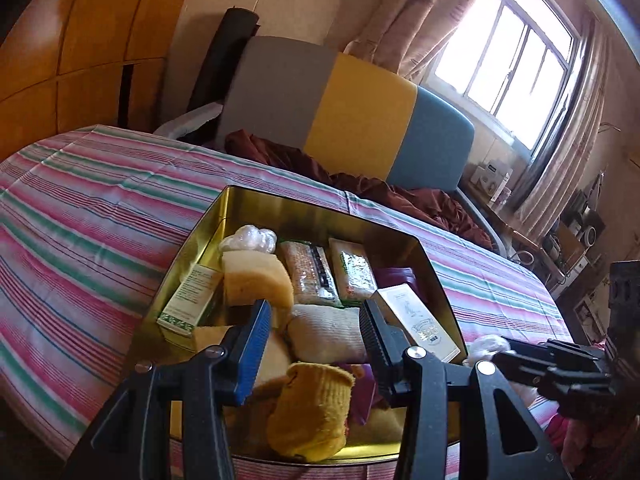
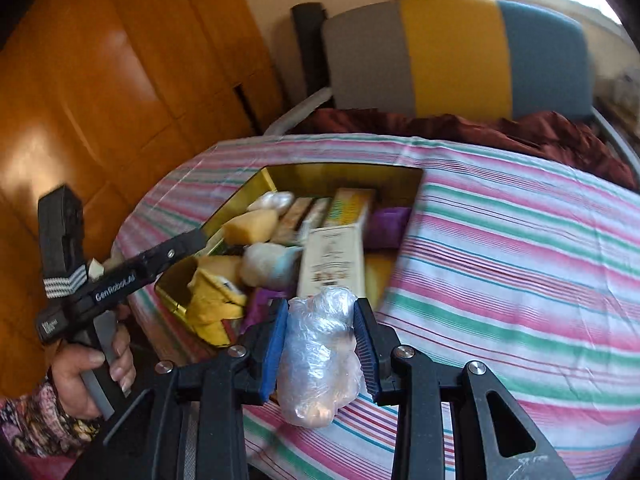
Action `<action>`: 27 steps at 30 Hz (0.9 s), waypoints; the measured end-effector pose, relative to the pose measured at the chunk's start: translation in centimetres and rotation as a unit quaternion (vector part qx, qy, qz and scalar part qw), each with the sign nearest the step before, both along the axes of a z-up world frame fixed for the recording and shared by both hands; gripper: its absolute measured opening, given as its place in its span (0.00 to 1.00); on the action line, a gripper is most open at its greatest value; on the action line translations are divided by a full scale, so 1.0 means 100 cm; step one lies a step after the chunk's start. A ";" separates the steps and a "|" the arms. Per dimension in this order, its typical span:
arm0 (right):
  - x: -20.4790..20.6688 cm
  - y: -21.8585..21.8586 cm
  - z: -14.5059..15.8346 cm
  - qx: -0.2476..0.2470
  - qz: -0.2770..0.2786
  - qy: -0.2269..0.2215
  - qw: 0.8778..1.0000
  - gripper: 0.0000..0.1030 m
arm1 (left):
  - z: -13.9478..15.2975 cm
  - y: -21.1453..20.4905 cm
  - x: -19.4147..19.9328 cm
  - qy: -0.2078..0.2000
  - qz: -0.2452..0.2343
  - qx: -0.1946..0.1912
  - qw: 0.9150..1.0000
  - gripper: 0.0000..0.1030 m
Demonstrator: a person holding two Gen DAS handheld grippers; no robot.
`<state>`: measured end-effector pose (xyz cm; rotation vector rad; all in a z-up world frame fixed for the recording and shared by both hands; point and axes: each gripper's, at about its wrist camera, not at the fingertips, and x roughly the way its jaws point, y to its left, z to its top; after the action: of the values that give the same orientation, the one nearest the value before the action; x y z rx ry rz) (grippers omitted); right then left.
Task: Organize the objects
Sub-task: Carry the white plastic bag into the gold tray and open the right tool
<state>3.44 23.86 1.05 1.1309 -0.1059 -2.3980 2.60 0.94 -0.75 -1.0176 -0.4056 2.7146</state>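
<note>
1. Nearest our right wrist camera we see the right gripper [image 2: 320,348], its ribbed blue pads pressed against both sides of a crumpled clear plastic bag [image 2: 318,360]; the film is glossy and wrinkled, with pale rounded lumps showing through near its lower end.
2. The bag stands roughly upright between the pads, its long axis running along the fingers, its top poking past the fingertips toward the tin.
3. We hold that bag over the striped bedsheet [image 2: 500,280], just beside the near corner of the gold metal tin [image 2: 240,200].
4. In our left wrist view the left gripper [image 1: 312,340] hangs over the tin [image 1: 192,264] with its jaws apart and nothing between them; one pad is blue and ribbed, the other looks black.
5. Right below it lies a knitted mustard-yellow sock [image 1: 312,412], soft and rolled, its cuff opening facing up toward the fingers.
6. The tin is rectangular with rounded corners and shiny gold walls. Inside we see a porous yellow sponge [image 1: 256,280], a white mesh-textured pouch [image 1: 324,334], two flat crinkly foil-lined packets [image 1: 332,272] lying side by side with long axes pointing away from us, a green-and-white carton [image 1: 188,300] leaning at the left wall, and a cream carton [image 1: 416,320] slanting along the right wall.
7. The sheet is smooth cotton in pink, green and white stripes; beyond it stands a padded headboard [image 1: 352,112] in grey, yellow and blue panels.
</note>
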 end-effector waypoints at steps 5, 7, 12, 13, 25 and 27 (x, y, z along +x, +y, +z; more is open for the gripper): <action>-0.005 -0.036 -0.009 0.027 0.044 0.005 0.999 0.34 | -0.005 -0.007 0.002 -0.007 0.002 -0.012 1.000 0.45; -0.007 -0.046 -0.015 0.043 0.054 0.005 0.998 0.34 | -0.006 -0.010 0.002 -0.012 0.002 -0.012 1.000 0.45; -0.008 -0.060 -0.025 0.070 0.064 0.007 0.995 0.35 | -0.009 -0.011 0.002 -0.018 0.004 -0.026 0.999 0.45; -0.009 -0.063 -0.027 0.077 0.067 0.008 0.995 0.36 | -0.010 -0.011 0.002 -0.019 0.005 -0.030 0.999 0.45; -0.001 -0.071 -0.032 0.116 0.074 0.033 0.990 0.47 | -0.011 -0.009 0.004 -0.024 0.010 -0.046 0.999 0.45; 0.002 -0.072 -0.031 0.117 0.072 0.037 0.990 0.48 | -0.013 -0.009 0.004 -0.027 0.010 -0.047 0.998 0.45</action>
<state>3.62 16.69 -2.08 1.1081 0.2807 -2.3637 3.05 0.04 -2.03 -1.1190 -0.3001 2.7518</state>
